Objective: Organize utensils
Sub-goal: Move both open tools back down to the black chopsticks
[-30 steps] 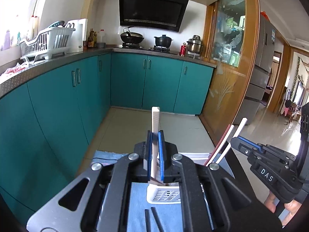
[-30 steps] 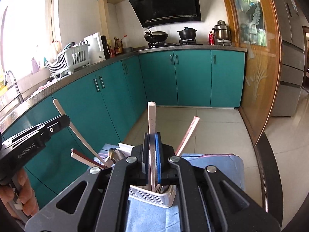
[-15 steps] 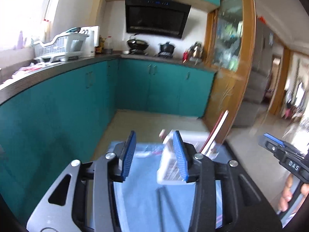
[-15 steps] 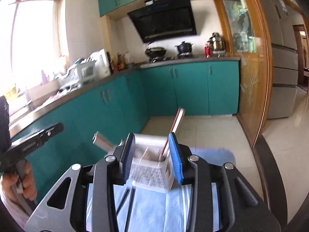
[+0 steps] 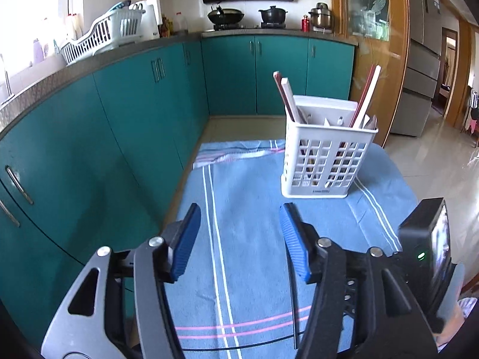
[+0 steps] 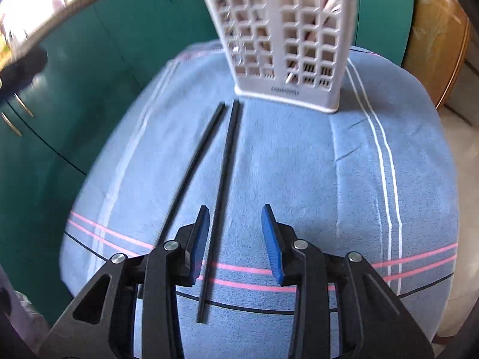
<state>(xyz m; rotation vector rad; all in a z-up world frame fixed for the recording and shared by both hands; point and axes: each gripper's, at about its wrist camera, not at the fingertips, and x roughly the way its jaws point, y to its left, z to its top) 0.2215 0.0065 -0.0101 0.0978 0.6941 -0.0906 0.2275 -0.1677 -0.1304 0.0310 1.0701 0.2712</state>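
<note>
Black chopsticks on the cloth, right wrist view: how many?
2. Both lie on the blue cloth before the white basket: left chopstick outside the right gripper, right chopstick between its open fingers, untouched. Any under the gripper stay hidden.

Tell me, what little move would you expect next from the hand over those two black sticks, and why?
Probably the right gripper eases down and closes on the nearer black chopstick. Its fingers are open with that chopstick lying between them on the blue towel, not pinched. The second black chopstick lies just outside them, and the white holder stands upright just beyond the chopsticks' far tips.
</note>
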